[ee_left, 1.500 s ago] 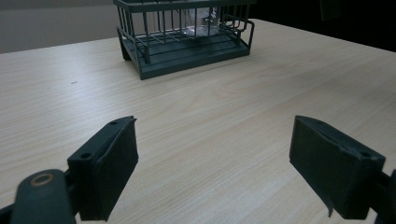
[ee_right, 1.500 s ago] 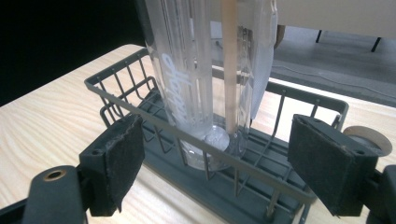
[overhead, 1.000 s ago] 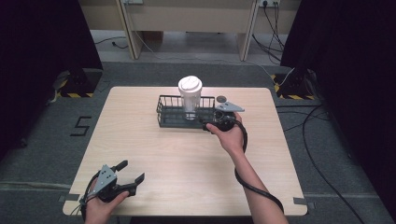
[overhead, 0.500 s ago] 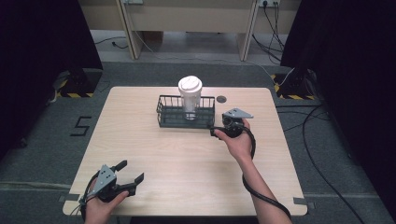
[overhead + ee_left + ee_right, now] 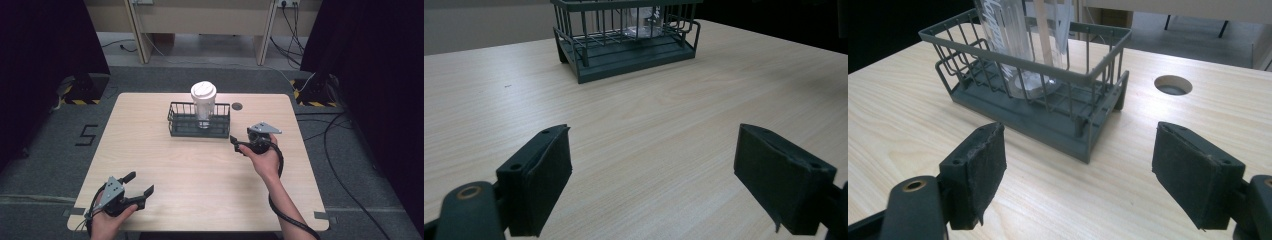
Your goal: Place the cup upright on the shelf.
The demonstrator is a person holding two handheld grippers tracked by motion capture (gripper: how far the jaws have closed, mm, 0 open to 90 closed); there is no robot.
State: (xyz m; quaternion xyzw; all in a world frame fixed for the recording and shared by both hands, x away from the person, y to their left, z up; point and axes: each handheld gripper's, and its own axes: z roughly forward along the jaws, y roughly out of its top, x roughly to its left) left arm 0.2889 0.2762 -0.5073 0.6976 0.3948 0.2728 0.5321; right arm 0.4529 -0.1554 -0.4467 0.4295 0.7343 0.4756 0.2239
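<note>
Since the earlier frames the right gripper [image 5: 239, 145] has drawn back from the right end of the dark green wire basket [image 5: 199, 126] and toward the person's side of the light wooden desk [image 5: 150, 150]. It is now off the basket's front right corner, near it but not touching. The left gripper [image 5: 138, 186] has not shifted from the near left corner of the desk.

In the right gripper view the two black padded jaws stand wide apart with nothing between them, and the basket's short end lies just beyond them. The left gripper view shows its jaws likewise spread wide and empty above bare wood, with the basket well off at the far side [image 5: 624, 37].

The basket sits at the middle of the desk's far half, long side toward the person. Standing upright inside it is a clear plastic cup with a white lid [image 5: 203, 102], placed toward the basket's right half and rising well above the wire rim. In the right gripper view the cup's ribbed transparent wall [image 5: 1020, 45] shows behind the wires, its base resting on the basket floor.

A small round cable hole [image 5: 237, 106] lies in the desk just right of the basket's far corner. A black cable [image 5: 280, 215] trails from the right gripper along the forearm toward the near edge.
</note>
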